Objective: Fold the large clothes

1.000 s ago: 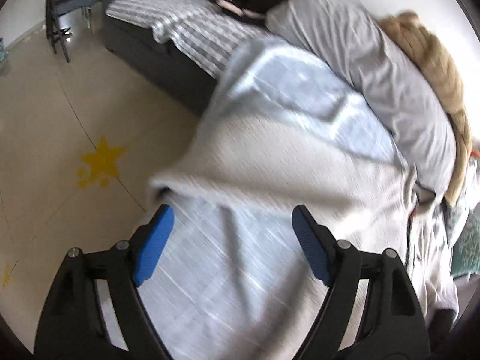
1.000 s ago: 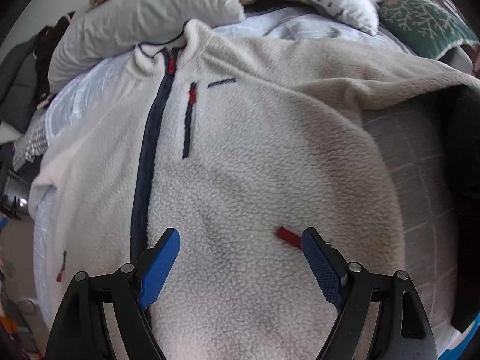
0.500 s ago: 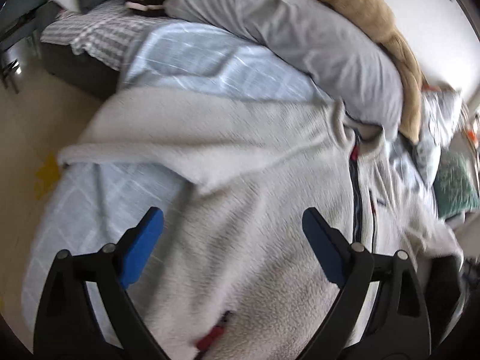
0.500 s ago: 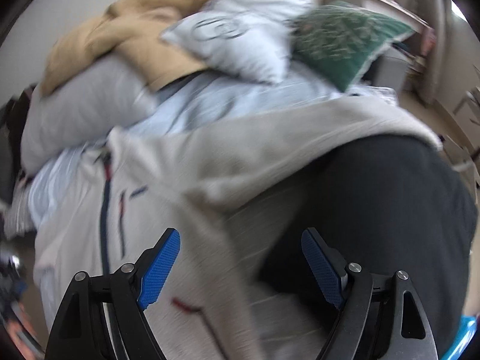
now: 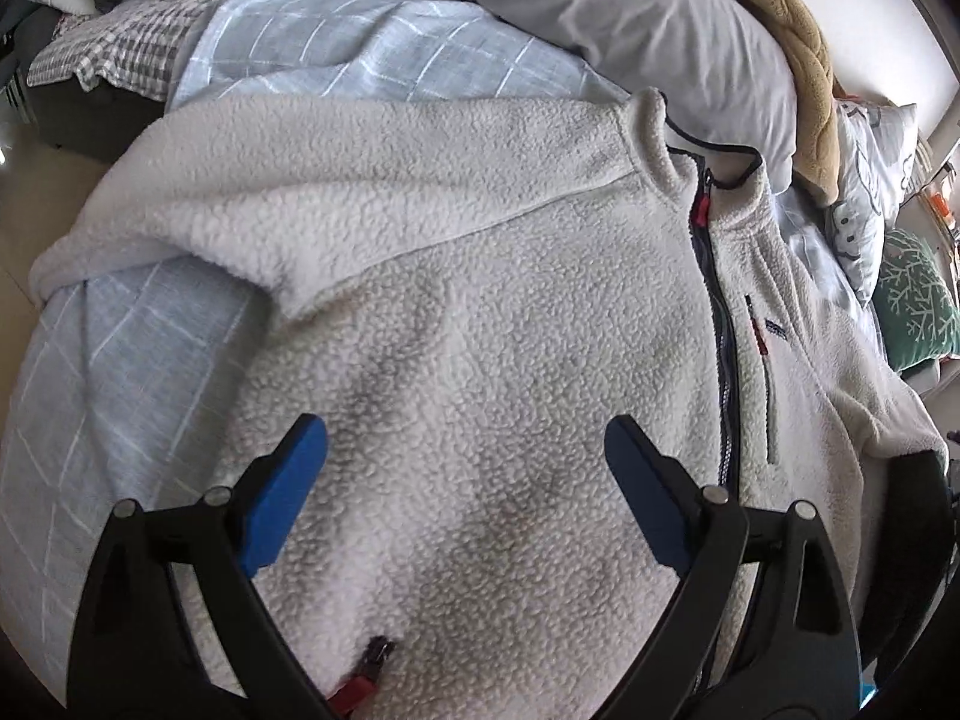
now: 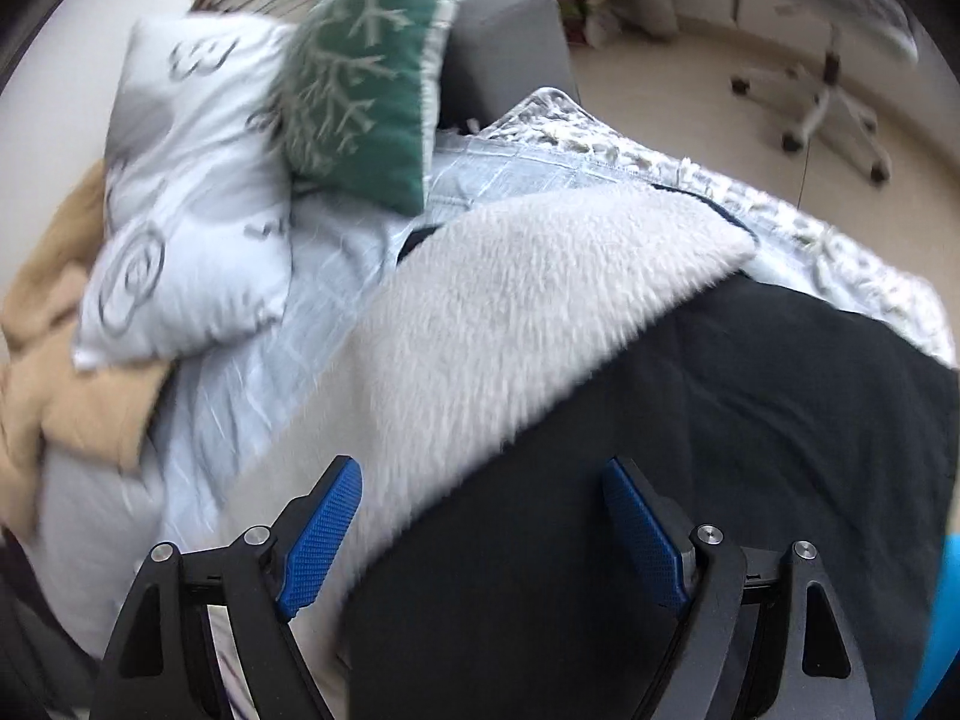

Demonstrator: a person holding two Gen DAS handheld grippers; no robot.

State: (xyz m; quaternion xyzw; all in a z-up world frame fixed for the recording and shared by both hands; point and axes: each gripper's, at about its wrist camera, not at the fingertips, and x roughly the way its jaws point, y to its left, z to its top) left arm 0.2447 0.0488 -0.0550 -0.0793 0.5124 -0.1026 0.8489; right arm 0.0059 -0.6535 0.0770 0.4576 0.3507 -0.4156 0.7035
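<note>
On the bed (image 5: pixel 360 54) the fleece jacket (image 5: pixel 480 330) is laid front up, zipped, sleeves spread, likely ready for folding; the left gripper (image 5: pixel 462 480) is held wide open and empty above its body. Only the right view shows the right gripper (image 6: pixel 480 522), wide open, empty, over the right sleeve (image 6: pixel 528 300) and a black garment (image 6: pixel 720 450)

Bed covered by pale blue checked sheet (image 5: pixel 336 54). Long grey pillow (image 5: pixel 630 18) along white wall (image 5: pixel 864 30), tan blanket (image 5: pixel 798 48) heaped on it. White printed cushion (image 6: pixel 186 192) beside green snowflake cushion (image 6: pixel 366 96). Beige floor (image 6: pixel 690 84); white swivel-chair base (image 6: pixel 834 108). Soft daylight.
</note>
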